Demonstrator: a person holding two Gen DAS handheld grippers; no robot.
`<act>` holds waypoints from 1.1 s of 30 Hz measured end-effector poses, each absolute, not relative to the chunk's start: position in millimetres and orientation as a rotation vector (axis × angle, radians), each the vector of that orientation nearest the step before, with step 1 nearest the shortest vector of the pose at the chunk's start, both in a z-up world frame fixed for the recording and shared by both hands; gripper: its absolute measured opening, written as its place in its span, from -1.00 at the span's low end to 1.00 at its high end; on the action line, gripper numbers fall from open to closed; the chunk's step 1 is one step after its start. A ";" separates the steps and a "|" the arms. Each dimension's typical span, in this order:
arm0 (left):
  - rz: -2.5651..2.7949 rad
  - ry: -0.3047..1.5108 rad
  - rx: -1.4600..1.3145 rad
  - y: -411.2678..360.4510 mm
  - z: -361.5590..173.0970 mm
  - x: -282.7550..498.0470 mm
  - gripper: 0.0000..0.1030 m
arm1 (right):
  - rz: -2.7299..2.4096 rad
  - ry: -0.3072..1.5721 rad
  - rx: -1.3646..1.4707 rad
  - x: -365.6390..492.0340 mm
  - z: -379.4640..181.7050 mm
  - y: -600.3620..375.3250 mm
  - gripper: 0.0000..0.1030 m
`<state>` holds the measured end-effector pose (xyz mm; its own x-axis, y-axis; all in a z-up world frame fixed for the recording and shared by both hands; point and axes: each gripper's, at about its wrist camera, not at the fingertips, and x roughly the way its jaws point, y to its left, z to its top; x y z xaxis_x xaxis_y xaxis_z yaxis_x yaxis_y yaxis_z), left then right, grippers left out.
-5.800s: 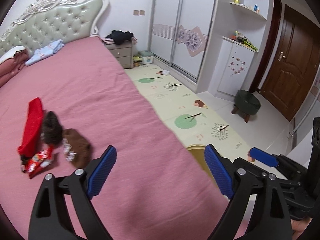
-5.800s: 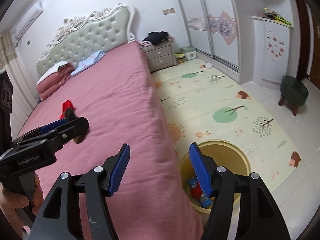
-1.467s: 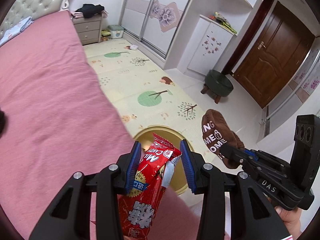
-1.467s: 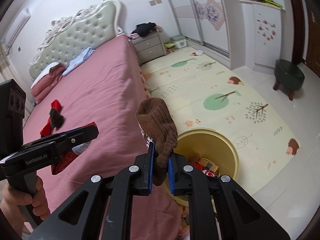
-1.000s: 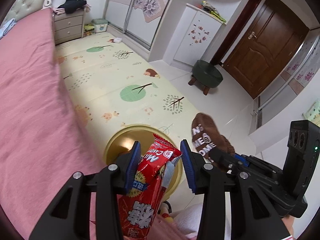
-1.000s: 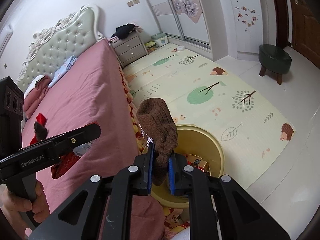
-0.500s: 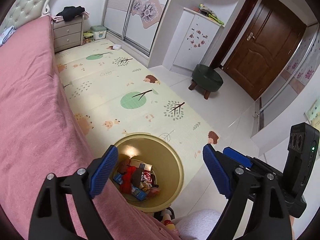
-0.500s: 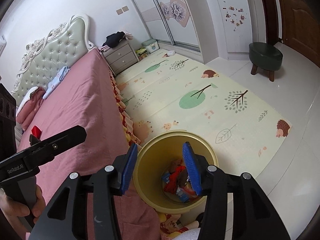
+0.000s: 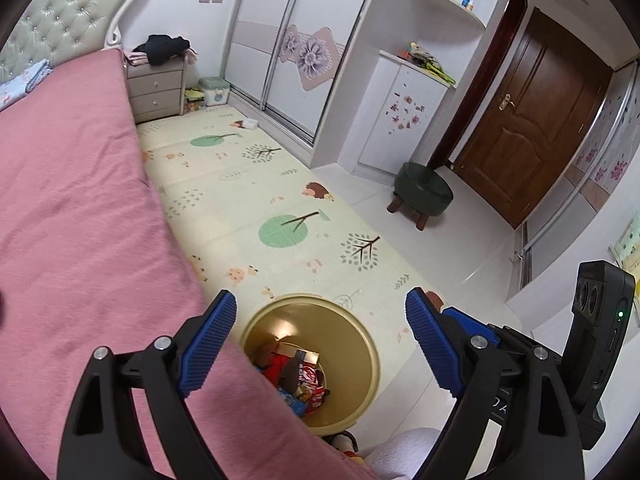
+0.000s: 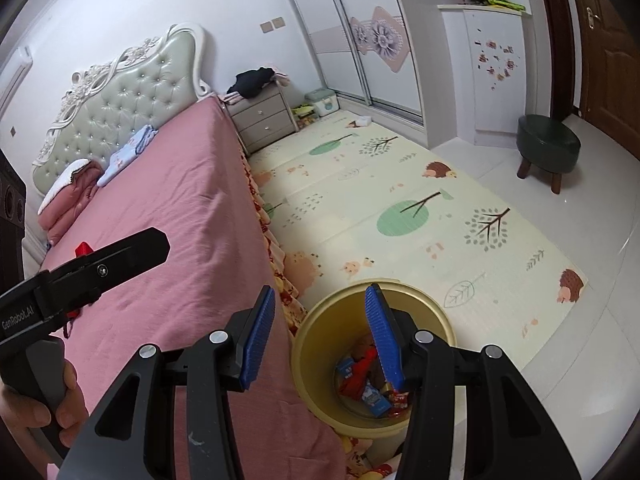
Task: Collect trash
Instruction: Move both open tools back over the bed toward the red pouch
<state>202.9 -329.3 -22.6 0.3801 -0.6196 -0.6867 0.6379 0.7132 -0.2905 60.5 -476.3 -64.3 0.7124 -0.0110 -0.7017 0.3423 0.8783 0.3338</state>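
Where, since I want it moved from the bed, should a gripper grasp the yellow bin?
Take the yellow bin by its thin rim on the play mat side, from above, one finger inside, one outside. It stands upright and open, and its other side is close against the bed.

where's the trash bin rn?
The yellow trash bin stands on the floor against the foot-side edge of the pink bed, at the near end of the play mat, bottom centre in both wrist views.

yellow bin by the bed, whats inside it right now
Inside the yellow bin lies a pile of red wrappers, a blue packet and something brown. Whatever sits beneath the pile is covered, and the right gripper's finger hides part of it.
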 end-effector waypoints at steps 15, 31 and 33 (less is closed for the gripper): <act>-0.743 0.800 -0.015 -268.3 -0.1 233.9 0.68 | -0.138 0.769 0.397 104.1 -52.2 -414.3 -0.09; -0.578 0.773 -0.067 -142.3 -7.9 292.0 0.68 | -0.018 0.796 0.327 173.2 -58.9 -306.5 -0.09; -0.548 0.772 -0.077 -122.5 -9.2 301.4 0.67 | 0.005 0.796 0.319 183.0 -59.0 -289.0 -0.09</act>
<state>301.4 -122.5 -9.2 0.5844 -0.4968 -0.6416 0.4419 0.8580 -0.2619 183.0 -289.0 -59.0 0.7022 0.1239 -0.7012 0.1151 0.9521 0.2834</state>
